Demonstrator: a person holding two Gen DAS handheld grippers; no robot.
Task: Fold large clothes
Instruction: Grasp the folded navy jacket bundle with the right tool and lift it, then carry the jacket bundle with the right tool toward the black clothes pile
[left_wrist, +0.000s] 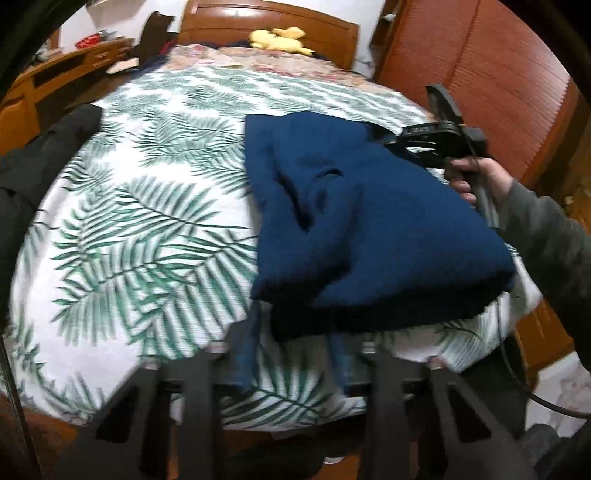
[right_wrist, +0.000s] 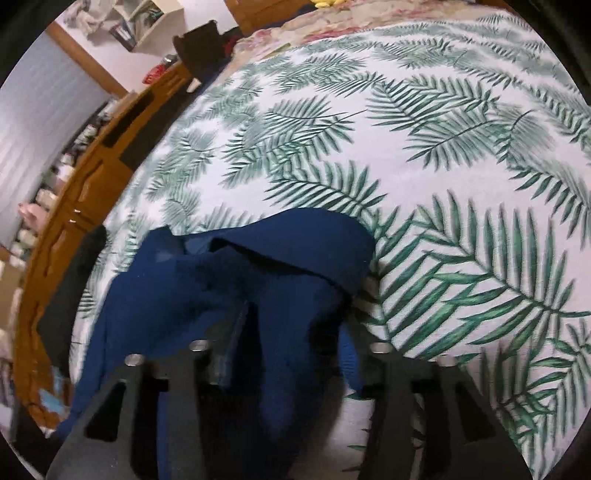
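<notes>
A bed (left_wrist: 129, 229) with a palm-leaf sheet, a yellow plush toy (left_wrist: 280, 38) by the wooden headboard (left_wrist: 266, 18), a wardrobe (left_wrist: 480, 66) beside it

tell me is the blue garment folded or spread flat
Folded, loosely: the blue garment lies doubled in layers on the leaf-print bedspread, edges uneven.

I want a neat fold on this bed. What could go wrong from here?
1. The blue garment lies bunched with a loose flap, so creases may get folded in.
2. It sits near the bed edge, with strips hanging toward the left gripper; it may slide off.
3. Cloth drapes between the right gripper fingers and may snag.
</notes>
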